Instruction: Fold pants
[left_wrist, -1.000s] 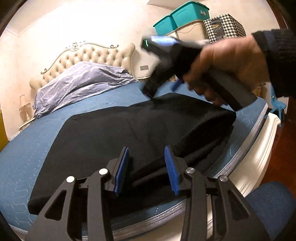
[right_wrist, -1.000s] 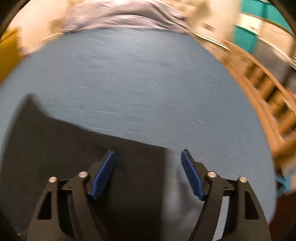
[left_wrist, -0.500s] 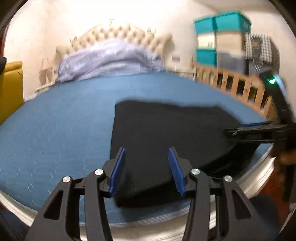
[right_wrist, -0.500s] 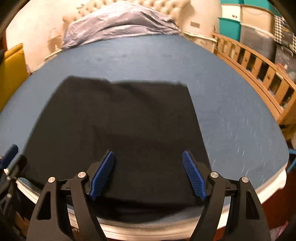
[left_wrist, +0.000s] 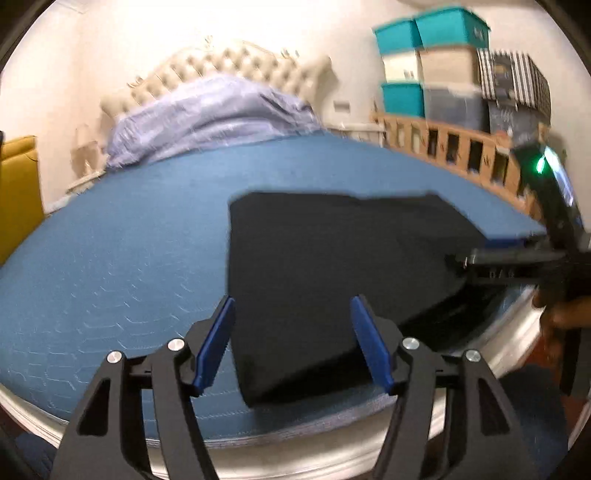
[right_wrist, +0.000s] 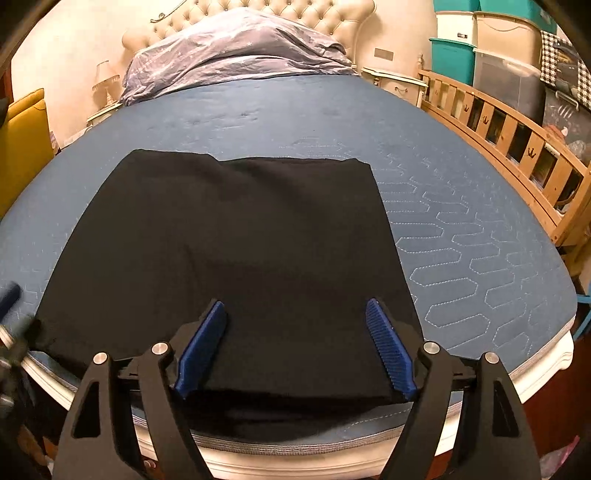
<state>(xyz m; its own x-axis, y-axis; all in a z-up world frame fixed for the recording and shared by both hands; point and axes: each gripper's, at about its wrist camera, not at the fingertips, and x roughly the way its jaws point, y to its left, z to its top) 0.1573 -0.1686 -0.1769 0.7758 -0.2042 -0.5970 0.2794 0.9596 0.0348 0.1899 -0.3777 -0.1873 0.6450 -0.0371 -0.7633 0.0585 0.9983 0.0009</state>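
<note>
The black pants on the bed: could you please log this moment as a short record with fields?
garment: black pants, folded into a flat rectangle
surface: blue mattress, pants near its front edge
left tool: open, jaws have just been opening, nothing gripped, above the near-left corner of the pants
right tool: open, nothing gripped, over the front edge of the pants
bedding: lilac duvet bunched at the headboard
beside bed: wooden rail, stacked storage boxes

Left tongs (left_wrist: 293, 341) just opening, right tongs (right_wrist: 295, 345) agape
</note>
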